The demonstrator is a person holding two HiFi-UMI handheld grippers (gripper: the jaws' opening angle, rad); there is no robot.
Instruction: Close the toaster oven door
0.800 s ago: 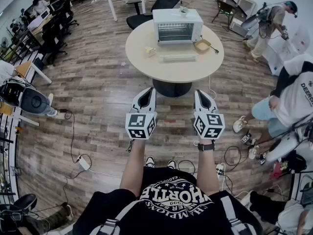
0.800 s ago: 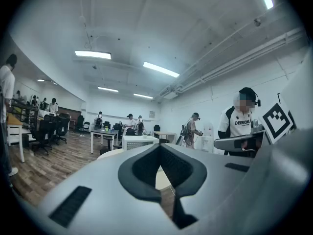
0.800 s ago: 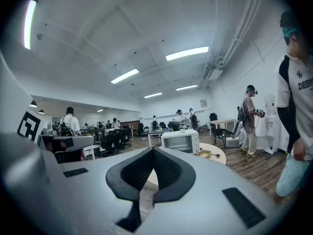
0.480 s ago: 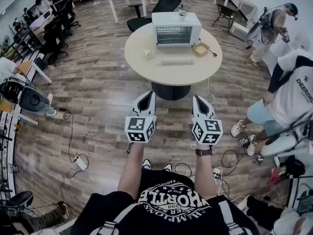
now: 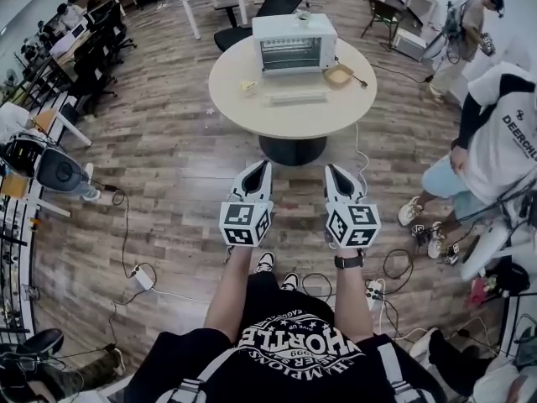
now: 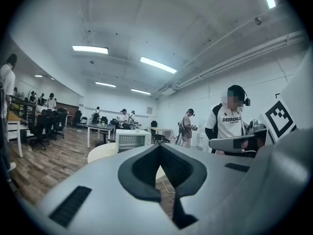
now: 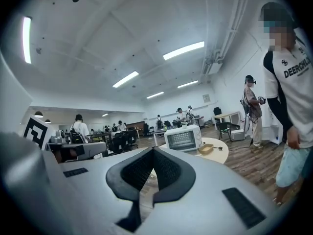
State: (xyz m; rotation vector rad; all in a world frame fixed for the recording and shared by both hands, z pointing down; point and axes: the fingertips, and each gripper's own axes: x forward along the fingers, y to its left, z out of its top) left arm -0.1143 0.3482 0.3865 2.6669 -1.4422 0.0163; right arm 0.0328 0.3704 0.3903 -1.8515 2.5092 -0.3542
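Left gripper (image 5: 261, 171) and right gripper (image 5: 333, 175): both sets of jaws are pressed together, with nothing between them. They are held side by side over the wooden floor (image 5: 168, 166), well apart from the round counter (image 5: 327, 117). The toaster oven (image 5: 294, 42) stands at the counter's far side, front toward the person. A tan dish (image 5: 339, 75) sits near its right.

black printed t-shirt (image 5: 294, 342), wristwatch (image 5: 347, 261) (black), white left gripper (image 5: 264, 165) and white right gripper (image 5: 329, 169)

The person in the white shirt (image 5: 495, 141) has stepped, it seems, a little closer to the round table (image 5: 243, 112).
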